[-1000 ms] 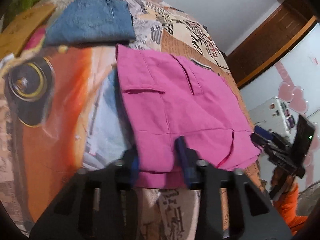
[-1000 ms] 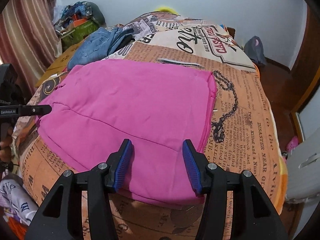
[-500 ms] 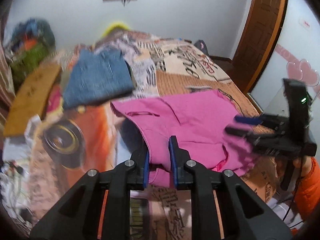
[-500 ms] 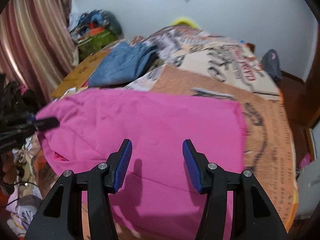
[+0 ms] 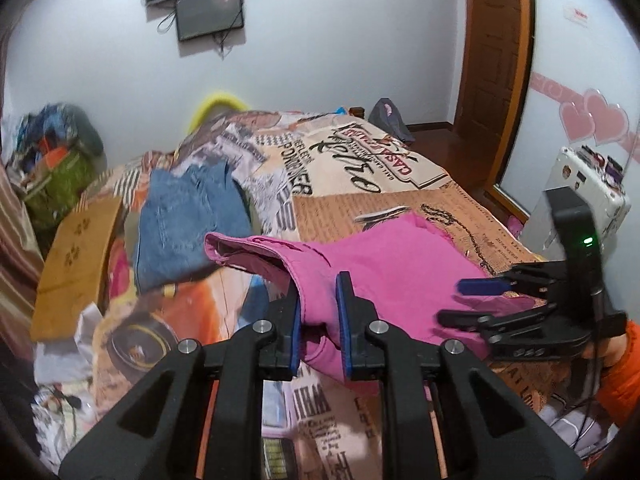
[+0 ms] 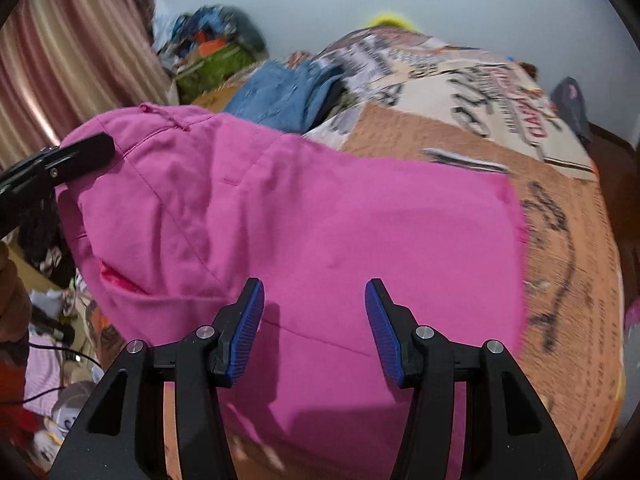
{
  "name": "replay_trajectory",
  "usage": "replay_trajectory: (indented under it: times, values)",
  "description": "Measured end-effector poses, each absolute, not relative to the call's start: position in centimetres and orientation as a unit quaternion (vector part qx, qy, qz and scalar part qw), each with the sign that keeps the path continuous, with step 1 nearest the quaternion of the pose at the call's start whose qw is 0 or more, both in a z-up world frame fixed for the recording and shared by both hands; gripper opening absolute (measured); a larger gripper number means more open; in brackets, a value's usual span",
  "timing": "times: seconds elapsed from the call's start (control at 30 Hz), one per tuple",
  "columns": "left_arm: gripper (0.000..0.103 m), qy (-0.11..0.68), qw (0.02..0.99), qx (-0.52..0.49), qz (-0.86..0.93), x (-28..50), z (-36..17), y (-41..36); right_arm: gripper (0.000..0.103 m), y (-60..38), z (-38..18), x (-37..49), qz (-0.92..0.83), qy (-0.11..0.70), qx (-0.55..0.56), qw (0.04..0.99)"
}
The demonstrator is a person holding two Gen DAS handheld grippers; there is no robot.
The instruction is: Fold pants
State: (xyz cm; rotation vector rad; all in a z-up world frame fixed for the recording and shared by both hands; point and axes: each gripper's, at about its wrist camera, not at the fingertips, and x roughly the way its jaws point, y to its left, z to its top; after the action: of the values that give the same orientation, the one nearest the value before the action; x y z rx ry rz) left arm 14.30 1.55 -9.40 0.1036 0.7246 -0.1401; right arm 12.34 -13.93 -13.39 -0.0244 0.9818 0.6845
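Note:
The pink pants (image 5: 392,268) lie on the bed, with their near edge lifted. My left gripper (image 5: 318,308) is shut on that edge and holds it up off the bedspread. In the right wrist view the pink pants (image 6: 320,232) fill the middle, raised at the left where the left gripper's finger (image 6: 68,160) holds them. My right gripper (image 6: 314,320) is open and empty, just above the near part of the pants. It also shows in the left wrist view (image 5: 476,300), open at the pants' right side.
Folded blue jeans (image 5: 188,220) lie on the printed bedspread (image 5: 360,176) beyond the pants. A cardboard box (image 5: 76,260) and a clothes pile (image 5: 52,160) stand left of the bed. A wooden door (image 5: 496,64) is at the right.
My left gripper closed on the pants' near edge and lifted it up. Both cameras rose and tilted up toward the far wall. The right gripper stayed open.

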Motion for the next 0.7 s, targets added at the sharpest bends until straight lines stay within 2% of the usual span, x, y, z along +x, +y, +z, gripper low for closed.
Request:
replay_trajectory:
  times: [0.23,0.37,0.5,0.7]
  values:
    - [0.015,0.337,0.933,0.093,-0.087,14.9,-7.6,-2.7,0.049,-19.6,-13.5,11.4,0.279,0.465,0.015,0.840]
    - [0.014,0.335,0.930,0.111,-0.105,15.6,-7.3,-5.7,0.049,-20.4,-14.8,11.5,0.283,0.481,0.028,0.829]
    - [0.014,0.339,0.924,0.123,-0.127,16.4,-7.2,-8.7,0.055,-19.8,-15.7,11.1,0.288,0.477,0.028,0.830]
    - [0.012,0.354,0.916,0.113,-0.153,18.1,-8.0,-12.0,0.055,-21.2,-15.2,11.0,0.298,0.471,0.061,0.828]
